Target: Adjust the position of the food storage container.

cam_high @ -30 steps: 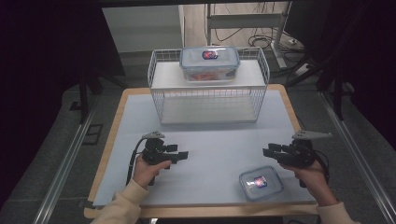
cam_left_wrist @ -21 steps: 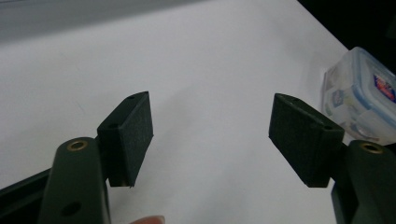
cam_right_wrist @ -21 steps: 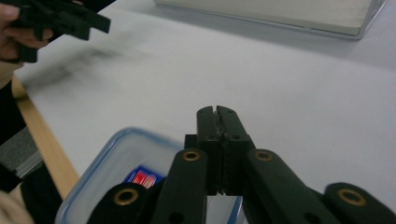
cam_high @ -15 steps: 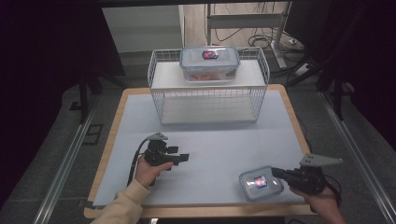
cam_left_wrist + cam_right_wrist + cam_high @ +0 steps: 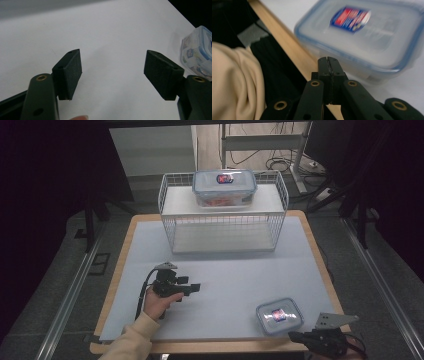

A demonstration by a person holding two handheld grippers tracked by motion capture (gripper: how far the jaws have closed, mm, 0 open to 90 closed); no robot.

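Observation:
A small clear lidded container (image 5: 279, 316) with a red and blue label lies on the white table (image 5: 240, 275) at the front right. My right gripper (image 5: 294, 336) hangs just off the table's near edge, in front of that container, with its jaws pressed together and nothing between them. In the right gripper view the shut jaws (image 5: 327, 62) point at the container's (image 5: 367, 37) near wall. My left gripper (image 5: 195, 287) rests at the front left, open and empty. Seen in the left gripper view, the open jaws (image 5: 112, 72) face bare table, with the container (image 5: 198, 52) at the right edge.
A white wire rack (image 5: 222, 227) stands at the back of the table, with a larger lidded container (image 5: 224, 186) on its top shelf. A cream sleeve (image 5: 234, 82) lies to the left of the right gripper. The table's wooden edge (image 5: 287, 42) runs under the small container.
My right gripper has moved from beside the small container down to the table's near edge. The left gripper has stayed in place.

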